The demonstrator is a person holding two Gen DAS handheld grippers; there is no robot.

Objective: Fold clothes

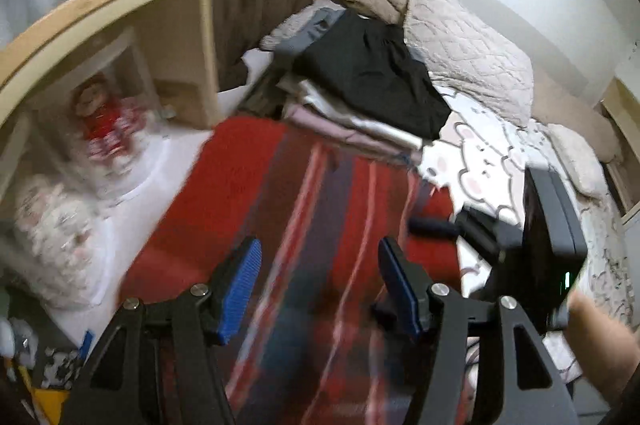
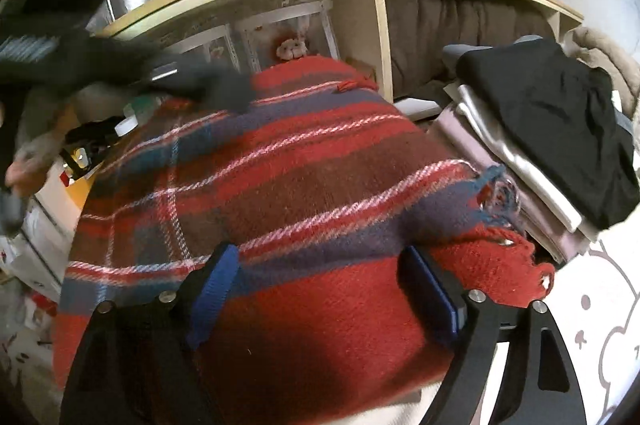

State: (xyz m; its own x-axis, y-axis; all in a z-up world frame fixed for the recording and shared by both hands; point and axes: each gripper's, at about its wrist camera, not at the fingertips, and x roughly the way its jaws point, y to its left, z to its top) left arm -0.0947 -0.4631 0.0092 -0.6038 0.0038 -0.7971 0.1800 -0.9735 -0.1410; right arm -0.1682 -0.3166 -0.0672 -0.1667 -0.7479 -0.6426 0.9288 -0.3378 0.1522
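A red plaid woollen cloth (image 1: 304, 209) with blue and white stripes lies spread on the bed; it fills the right wrist view (image 2: 280, 177), fringe at its right corner. My left gripper (image 1: 320, 281) is open above the cloth, nothing between its blue pads. My right gripper (image 2: 320, 289) is open just over the cloth's near red edge. The right gripper's body also shows in the left wrist view (image 1: 548, 225) at the right. The left gripper appears blurred at the upper left of the right wrist view (image 2: 120, 69).
A stack of folded clothes topped by a black garment (image 1: 372, 73) (image 2: 552, 121) lies beyond the cloth. A wooden headboard shelf (image 1: 208, 45) holds a doll (image 1: 104, 121). Beige quilts (image 1: 460, 45) lie by the wall. The sheet has a rabbit print (image 1: 480, 161).
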